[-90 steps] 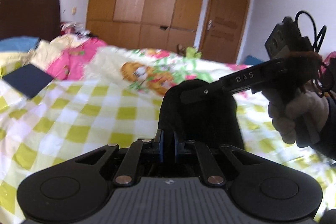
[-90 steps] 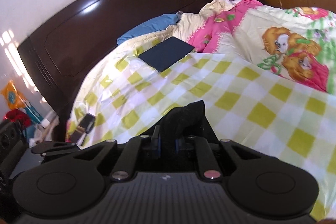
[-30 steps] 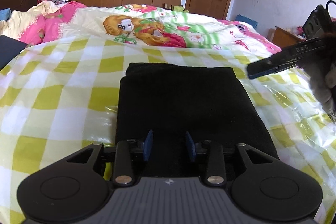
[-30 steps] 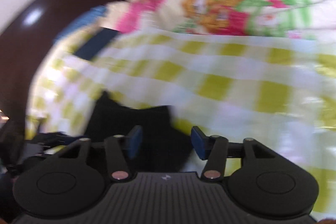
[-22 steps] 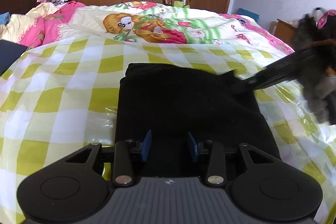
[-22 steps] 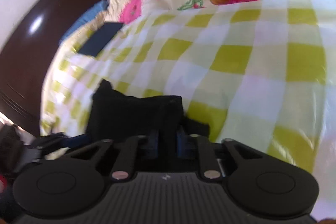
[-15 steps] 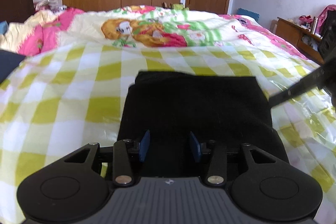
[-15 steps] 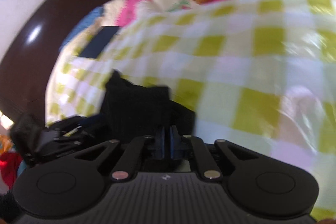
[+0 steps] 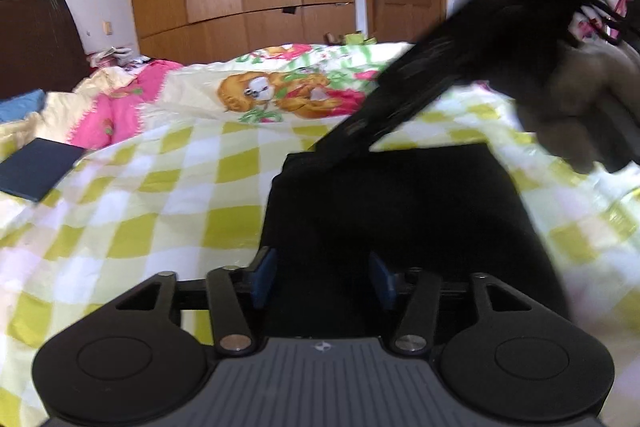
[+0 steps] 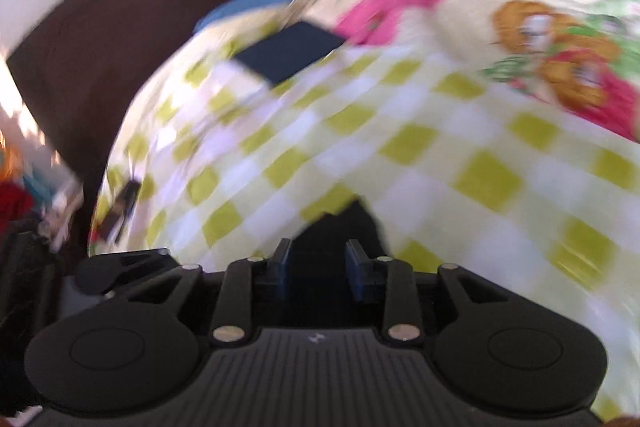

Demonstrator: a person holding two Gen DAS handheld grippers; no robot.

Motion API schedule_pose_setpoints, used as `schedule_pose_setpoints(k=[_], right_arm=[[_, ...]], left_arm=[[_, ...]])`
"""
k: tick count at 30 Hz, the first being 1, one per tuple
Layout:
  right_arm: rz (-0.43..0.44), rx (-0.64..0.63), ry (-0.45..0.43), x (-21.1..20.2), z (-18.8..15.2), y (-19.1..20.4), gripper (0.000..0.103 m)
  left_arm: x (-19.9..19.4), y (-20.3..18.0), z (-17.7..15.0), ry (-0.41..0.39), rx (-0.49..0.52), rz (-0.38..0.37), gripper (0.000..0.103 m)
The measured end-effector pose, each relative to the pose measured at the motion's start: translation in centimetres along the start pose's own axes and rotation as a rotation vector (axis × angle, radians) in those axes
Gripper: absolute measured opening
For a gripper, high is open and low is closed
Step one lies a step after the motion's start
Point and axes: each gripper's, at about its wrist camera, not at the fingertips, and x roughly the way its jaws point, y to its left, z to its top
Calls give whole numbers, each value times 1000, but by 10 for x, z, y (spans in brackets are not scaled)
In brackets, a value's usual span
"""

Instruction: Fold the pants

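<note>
Left wrist view: folded black pants (image 9: 396,211) lying on bed (image 9: 168,195); left hand-held gripper (image 9: 322,277) spreading, right hand-held gripper (image 10: 318,267) parting, both gripping nothing.

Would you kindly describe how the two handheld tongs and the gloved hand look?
Both tongs, left and right, are black with blue pads, ribbed grey housings and round side discs. The hand wears a grey glove; black cables trail above it.

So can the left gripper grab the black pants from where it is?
Probably yes. The left gripper sits right at the near edge of the folded black pants, jaws apart, with nothing between them and the cloth.
</note>
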Motion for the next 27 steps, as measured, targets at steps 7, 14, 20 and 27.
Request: schedule_pose_setpoints(k=[7,14,20,27], right_arm=[[-196,151,24,25,-10,-28,34],[-258,155,-99,-87,-69,30,52],[-210,522,-92,-104,-156,33,61],[-43,865,-201,-87,-196,7,64]], left_arm=[[-2,14,-12,21,-109,-46,68],[-12,61,-3,31,-146,-97,68],[29,58,-4,114,-69,-125,79],[27,71,-5,142,-64,-140,81]])
